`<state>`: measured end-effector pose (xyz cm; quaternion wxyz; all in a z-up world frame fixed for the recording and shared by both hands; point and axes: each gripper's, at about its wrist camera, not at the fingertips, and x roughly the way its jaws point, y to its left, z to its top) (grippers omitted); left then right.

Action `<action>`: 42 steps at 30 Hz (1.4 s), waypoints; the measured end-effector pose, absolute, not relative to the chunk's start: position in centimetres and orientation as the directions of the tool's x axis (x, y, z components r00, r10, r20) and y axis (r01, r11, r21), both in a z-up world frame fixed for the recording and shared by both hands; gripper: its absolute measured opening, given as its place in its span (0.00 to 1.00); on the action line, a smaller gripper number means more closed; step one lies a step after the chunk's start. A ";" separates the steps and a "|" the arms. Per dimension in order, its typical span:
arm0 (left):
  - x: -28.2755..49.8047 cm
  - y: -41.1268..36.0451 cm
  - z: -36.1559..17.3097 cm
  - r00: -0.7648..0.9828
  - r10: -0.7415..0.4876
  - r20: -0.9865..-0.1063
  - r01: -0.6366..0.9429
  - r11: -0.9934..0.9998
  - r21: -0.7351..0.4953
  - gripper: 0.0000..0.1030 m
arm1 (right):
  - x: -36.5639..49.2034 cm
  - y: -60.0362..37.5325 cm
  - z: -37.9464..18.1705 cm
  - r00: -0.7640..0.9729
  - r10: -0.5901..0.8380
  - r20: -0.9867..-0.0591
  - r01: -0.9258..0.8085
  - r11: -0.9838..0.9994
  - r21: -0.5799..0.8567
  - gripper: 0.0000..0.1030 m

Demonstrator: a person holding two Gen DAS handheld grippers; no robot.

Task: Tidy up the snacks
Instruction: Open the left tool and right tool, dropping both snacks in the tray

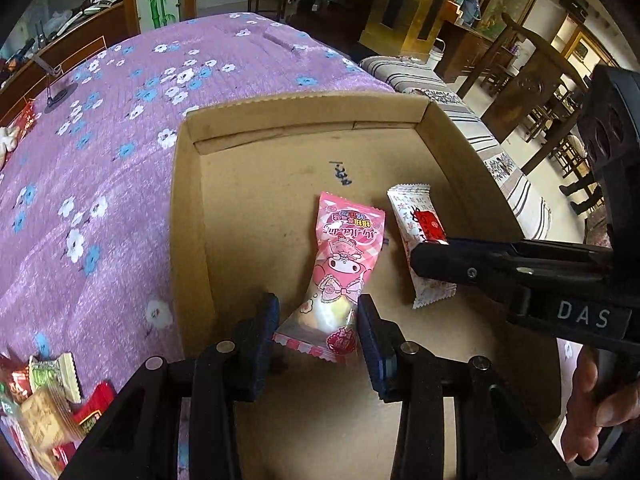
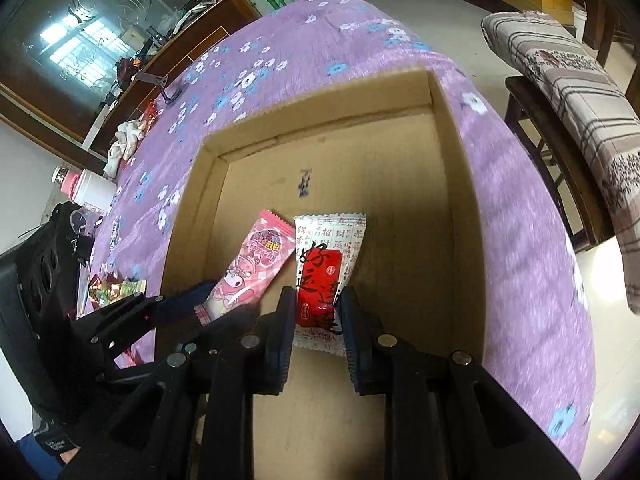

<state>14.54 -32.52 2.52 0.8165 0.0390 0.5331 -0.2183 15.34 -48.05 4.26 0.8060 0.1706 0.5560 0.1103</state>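
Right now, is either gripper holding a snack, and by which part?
The left gripper brackets the pink snack packet's near end; contact unclear. The right gripper clamps the white-and-red packet's near end.

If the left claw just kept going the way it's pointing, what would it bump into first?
Probably the pink cartoon snack packet, already between the left claw fingers, then the cardboard box floor beneath. Depth is hard to judge.

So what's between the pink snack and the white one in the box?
Only bare cardboard: the pink snack and white snack lie apart on the box floor, clearest from the left camera.
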 end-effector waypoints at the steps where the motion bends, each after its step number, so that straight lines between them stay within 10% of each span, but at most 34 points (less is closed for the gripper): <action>1: 14.7 -32.6 2.5 0.337 -0.313 -0.888 0.397 0.902 -0.168 0.51 | 15.5 -48.1 4.3 0.360 0.366 -0.858 0.006 0.919 0.394 0.22; 12: 14.6 -32.7 3.5 0.342 -0.346 -0.874 0.384 0.900 -0.206 0.75 | 15.5 -48.9 5.5 0.386 0.389 -0.836 -0.022 0.910 0.414 0.35; 42: 9.2 -29.1 6.6 0.518 -0.241 -0.821 0.330 0.941 -0.068 0.79 | 11.1 -52.9 9.1 0.473 0.445 -0.760 0.012 0.859 0.511 0.40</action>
